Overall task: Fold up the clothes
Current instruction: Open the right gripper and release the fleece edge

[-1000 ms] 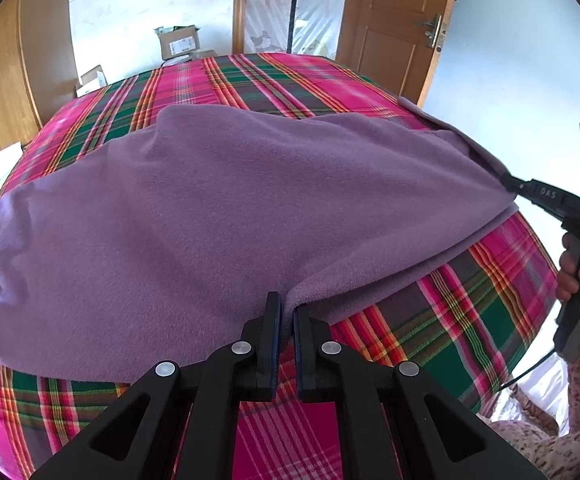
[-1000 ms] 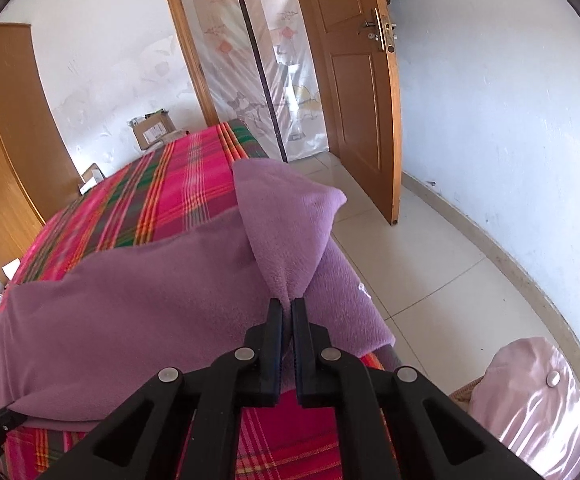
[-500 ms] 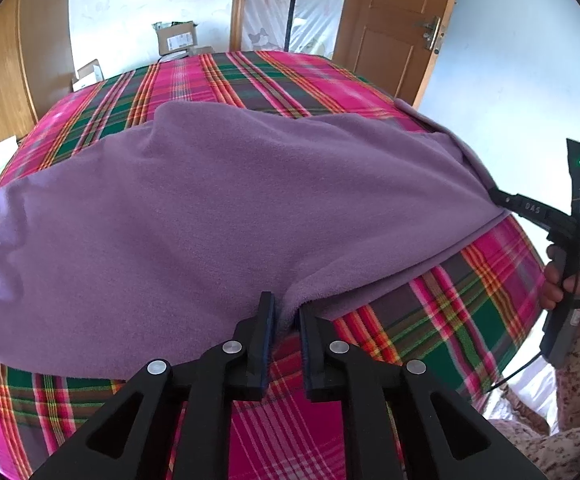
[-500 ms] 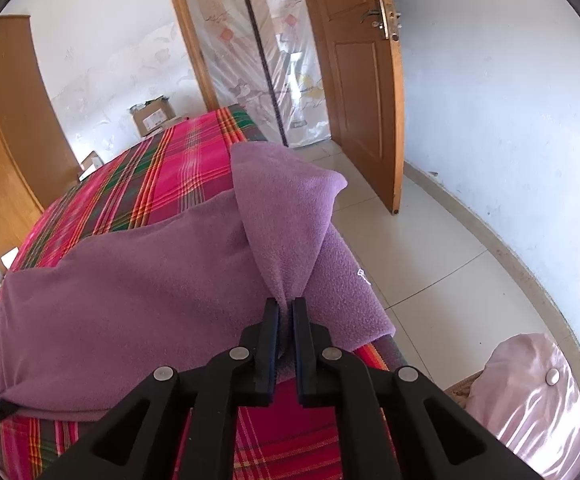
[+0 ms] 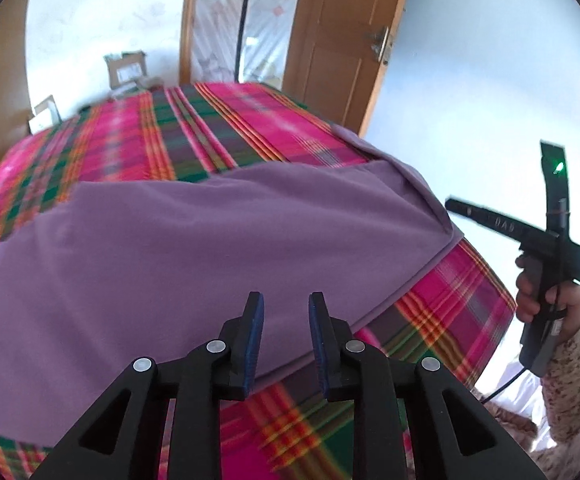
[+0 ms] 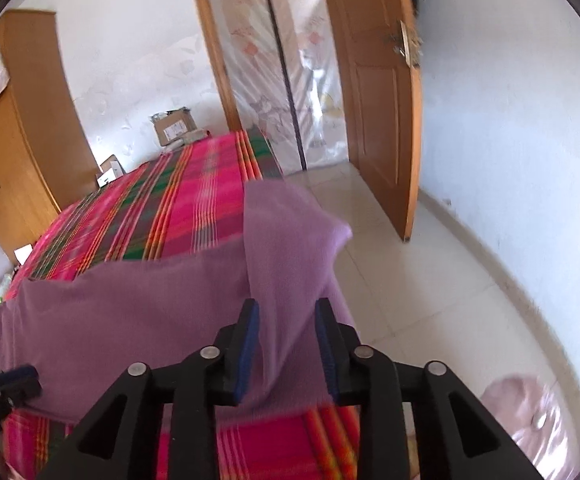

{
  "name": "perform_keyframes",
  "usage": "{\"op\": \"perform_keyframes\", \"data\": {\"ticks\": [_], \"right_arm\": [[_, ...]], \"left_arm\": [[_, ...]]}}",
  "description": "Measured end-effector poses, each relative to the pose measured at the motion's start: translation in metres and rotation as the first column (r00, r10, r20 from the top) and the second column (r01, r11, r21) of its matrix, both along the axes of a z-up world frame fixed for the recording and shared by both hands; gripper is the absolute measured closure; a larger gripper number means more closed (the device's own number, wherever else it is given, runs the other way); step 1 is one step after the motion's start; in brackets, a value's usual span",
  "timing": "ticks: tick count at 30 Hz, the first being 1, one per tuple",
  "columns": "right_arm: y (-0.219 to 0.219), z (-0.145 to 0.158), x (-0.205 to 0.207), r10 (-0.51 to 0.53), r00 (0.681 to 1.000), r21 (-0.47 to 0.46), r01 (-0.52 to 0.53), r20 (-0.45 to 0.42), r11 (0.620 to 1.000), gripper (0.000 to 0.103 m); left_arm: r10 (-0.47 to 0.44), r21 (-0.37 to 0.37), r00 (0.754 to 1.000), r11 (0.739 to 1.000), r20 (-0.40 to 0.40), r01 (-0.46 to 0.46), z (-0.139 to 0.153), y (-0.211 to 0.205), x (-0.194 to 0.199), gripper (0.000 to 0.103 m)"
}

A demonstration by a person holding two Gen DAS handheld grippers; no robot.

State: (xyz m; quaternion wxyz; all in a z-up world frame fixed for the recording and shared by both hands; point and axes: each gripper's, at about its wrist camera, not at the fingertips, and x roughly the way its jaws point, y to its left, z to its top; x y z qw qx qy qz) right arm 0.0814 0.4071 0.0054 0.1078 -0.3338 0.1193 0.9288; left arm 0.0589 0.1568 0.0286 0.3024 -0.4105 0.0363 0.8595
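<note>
Purple garment [image 5: 218, 240] is lying half-folded across the plaid bed [image 5: 218, 128], and you are parting both claws, the left gripper [image 5: 286, 312] and right gripper [image 6: 288, 320], off its near edge, leaving further folds.

Home bedroom: plaid-covered bed [image 5: 218, 128], wooden wardrobe [image 6: 14, 152], door [image 6: 374, 112].

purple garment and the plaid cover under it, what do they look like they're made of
The purple garment looks like fleece or brushed knit: matte, slightly fuzzy, with soft rounded folds and no visible weave. The plaid cover looks like thin woven cloth, probably cotton or a blend: crisp pink, green and orange stripes, lying flat with no nap. Blur leaves its weave unclear.
</note>
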Motion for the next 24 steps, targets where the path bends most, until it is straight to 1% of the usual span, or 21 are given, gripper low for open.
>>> {"op": "perform_keyframes", "data": {"ticks": [2, 5, 8, 11, 13, 16, 17, 18, 20, 23, 24], "right_arm": [[0.001, 0.002, -0.019, 0.034, 0.999, 0.022, -0.034, 0.014, 0.999, 0.066], [-0.002, 0.000, -0.048, 0.073, 0.996, 0.057, -0.076, 0.057, 0.995, 0.066], [-0.006, -0.001, -0.072, 0.087, 0.993, 0.095, -0.095, 0.077, 0.991, 0.066], [-0.008, -0.005, -0.098, 0.129, 0.986, 0.077, -0.138, 0.107, 0.987, 0.065], [-0.011, -0.010, -0.113, 0.132, 0.980, 0.101, -0.147, 0.147, 0.984, 0.065], [-0.013, -0.017, -0.133, 0.093, 0.971, 0.154, -0.128, 0.218, 0.980, 0.065], [-0.012, -0.019, -0.138, 0.087, 0.968, 0.148, -0.124, 0.236, 0.981, 0.067], [-0.010, -0.020, -0.141, 0.079, 0.966, 0.142, -0.116, 0.248, 0.983, 0.072], [-0.006, -0.021, -0.145, 0.066, 0.963, 0.133, -0.104, 0.263, 0.986, 0.078], [-0.003, -0.022, -0.146, 0.063, 0.960, 0.131, -0.101, 0.272, 0.986, 0.078], [-0.003, -0.023, -0.145, 0.066, 0.960, 0.132, -0.105, 0.273, 0.986, 0.081]], "left_arm": [[-0.020, -0.001, 1.000, 1.000, 0.020, 0.021, -0.005, 0.011, -0.003, 0.079], [-0.043, -0.019, 0.999, 0.999, 0.032, 0.044, -0.011, 0.023, -0.003, 0.079], [-0.045, -0.030, 0.998, 0.998, 0.043, 0.046, -0.015, 0.027, -0.006, 0.079], [-0.039, -0.029, 0.997, 0.999, 0.065, 0.041, -0.020, 0.028, -0.010, 0.079], [-0.038, -0.037, 0.996, 0.998, 0.075, 0.040, -0.023, 0.030, -0.013, 0.079], [-0.044, -0.041, 0.996, 0.998, 0.076, 0.047, -0.024, 0.033, -0.015, 0.079], [-0.045, -0.042, 0.996, 0.998, 0.077, 0.048, -0.025, 0.033, -0.015, 0.078], [-0.046, -0.042, 0.996, 0.998, 0.079, 0.049, -0.025, 0.033, -0.016, 0.078], [-0.044, -0.037, 0.995, 0.998, 0.084, 0.048, -0.026, 0.032, -0.019, 0.078], [-0.041, -0.028, 0.995, 0.999, 0.092, 0.044, -0.027, 0.030, -0.023, 0.078], [-0.040, -0.027, 0.995, 0.999, 0.093, 0.043, -0.027, 0.029, -0.024, 0.078]]}}
